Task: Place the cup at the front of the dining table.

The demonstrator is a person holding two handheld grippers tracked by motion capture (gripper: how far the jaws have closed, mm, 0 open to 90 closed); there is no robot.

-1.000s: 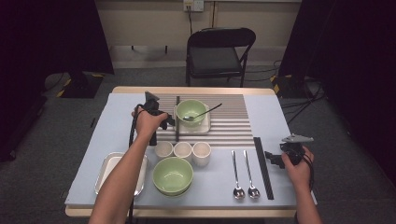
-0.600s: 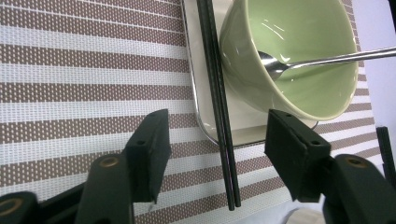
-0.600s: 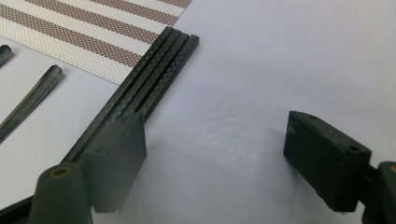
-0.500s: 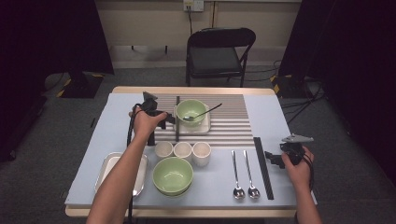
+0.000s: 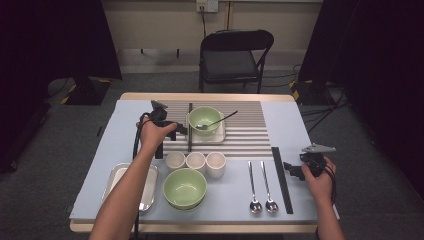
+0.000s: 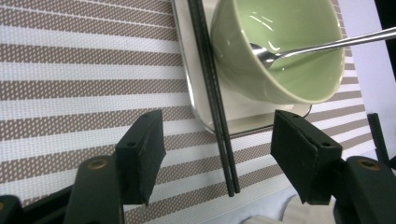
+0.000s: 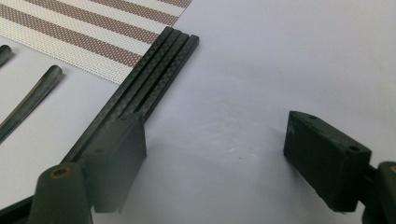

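My left gripper (image 5: 181,131) hovers over the striped mat (image 5: 250,132), and its jaws have just been opening. They now stand open on either side of a pair of black chopsticks (image 6: 212,88). The chopsticks lie free against the edge of a small tray (image 6: 198,109), and neither pad touches them. On that tray sits a green bowl (image 6: 285,70) with a spoon (image 6: 322,44) in it. My right gripper (image 5: 294,170) rests at the table's right, open (image 7: 212,140) and empty. A second bundle of black chopsticks (image 7: 154,65) lies beside its left jaw.
Three white cups (image 5: 195,161) stand in a row in front of the mat. A second green bowl (image 5: 185,187) and a steel tray (image 5: 131,186) are near the front edge. Two spoons (image 5: 261,186) lie left of the long chopsticks (image 5: 281,177). A folding chair (image 5: 235,55) stands behind the table.
The left hand has dipped slightly toward the mat and its jaws have spread wider around the chopsticks. The right hand has kept still.
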